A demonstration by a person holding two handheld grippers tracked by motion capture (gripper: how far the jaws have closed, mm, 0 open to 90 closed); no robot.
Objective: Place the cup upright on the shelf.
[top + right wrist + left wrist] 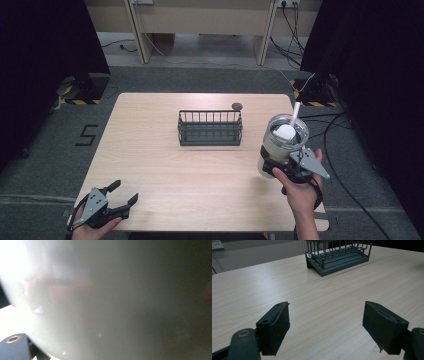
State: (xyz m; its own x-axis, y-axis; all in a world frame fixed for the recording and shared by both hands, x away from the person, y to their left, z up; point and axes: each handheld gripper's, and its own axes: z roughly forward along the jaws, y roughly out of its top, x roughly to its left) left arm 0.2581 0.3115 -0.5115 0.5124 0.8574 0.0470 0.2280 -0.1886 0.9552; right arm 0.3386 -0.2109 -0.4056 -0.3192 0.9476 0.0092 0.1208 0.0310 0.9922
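Observation:
A pale tumbler (281, 145) with a clear lid and a white straw (296, 111) is lifted above the table's right side, and my right gripper (282, 167) is shut on its lower body. In the right gripper view the tumbler's grey wall (112, 302) presses close against the camera. My left gripper (125, 192) rests at the table's front left corner, jaws wide apart, nothing between them. Its pads (279, 327) hover over bare wood in the left gripper view. A dark wire basket (210, 127) stands at the table's middle, also seen as the basket (337, 255) ahead of the left gripper.
A small dark round disc (237, 106) lies just behind the basket's right end. The wooden table (150, 165) has its edge near both hands. Cables trail on the floor at the right, and black stands flank the far corners.

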